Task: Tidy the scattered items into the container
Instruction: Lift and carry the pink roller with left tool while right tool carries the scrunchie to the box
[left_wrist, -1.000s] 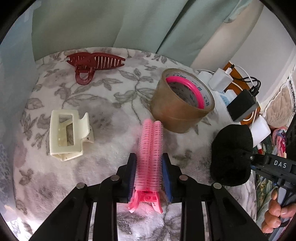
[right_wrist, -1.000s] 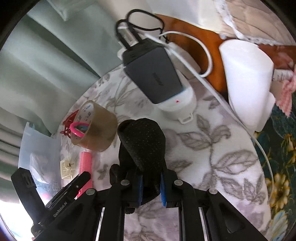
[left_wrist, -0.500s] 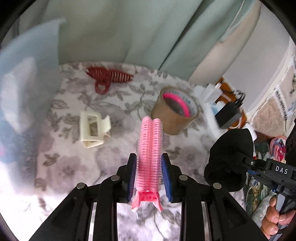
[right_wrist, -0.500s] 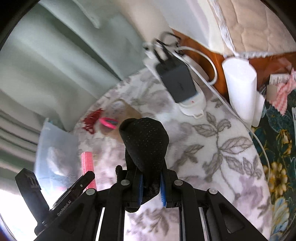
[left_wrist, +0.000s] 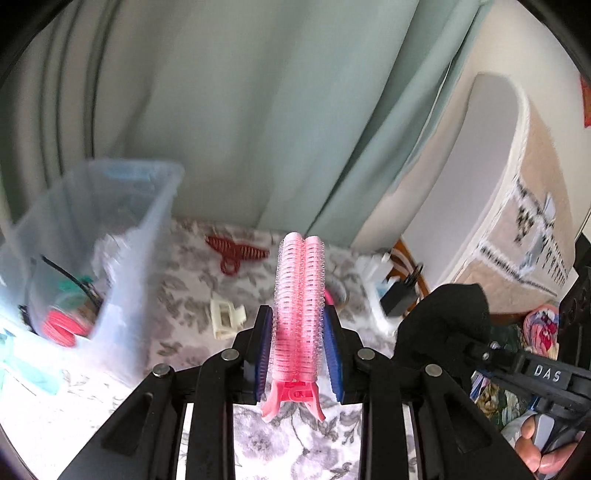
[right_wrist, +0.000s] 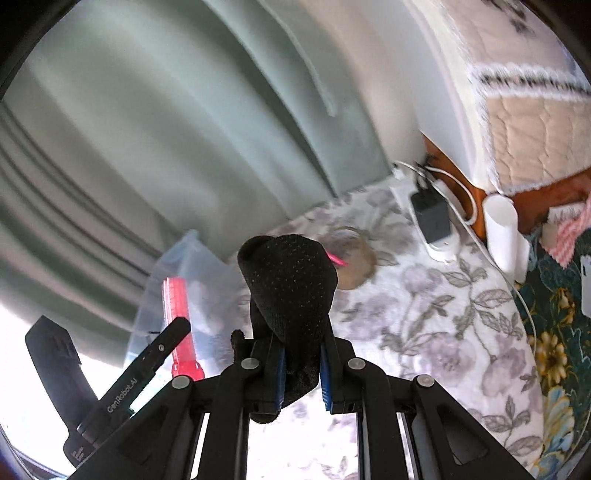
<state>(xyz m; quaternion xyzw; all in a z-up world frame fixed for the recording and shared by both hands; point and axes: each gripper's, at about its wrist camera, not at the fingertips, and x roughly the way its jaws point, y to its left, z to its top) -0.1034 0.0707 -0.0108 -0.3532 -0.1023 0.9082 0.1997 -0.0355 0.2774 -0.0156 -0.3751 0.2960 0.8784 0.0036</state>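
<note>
My left gripper (left_wrist: 298, 350) is shut on a pink hair-roller clip (left_wrist: 300, 302), held up above the floral blanket (left_wrist: 177, 291). My right gripper (right_wrist: 302, 363) is shut on a black fabric piece (right_wrist: 291, 280), also lifted; it shows at the right of the left wrist view as a black fabric piece (left_wrist: 439, 325). A clear plastic container (left_wrist: 92, 236) stands at the left with several items inside. On the blanket lie a dark red claw clip (left_wrist: 236, 253), a cream claw clip (left_wrist: 226, 317) and a brown tape roll (right_wrist: 354, 258) with a pink ring in it.
Green curtains (left_wrist: 240, 110) hang behind the blanket. A black charger (right_wrist: 430, 216) with white cables and a white cylinder (right_wrist: 502, 232) sit at the right edge, by a quilted bed (right_wrist: 524, 122). A person's fingers (left_wrist: 535, 443) hold the right gripper's handle.
Both grippers have risen with their items and swung left, so the blanket looks farther off. The clear container has come into view at the left.
</note>
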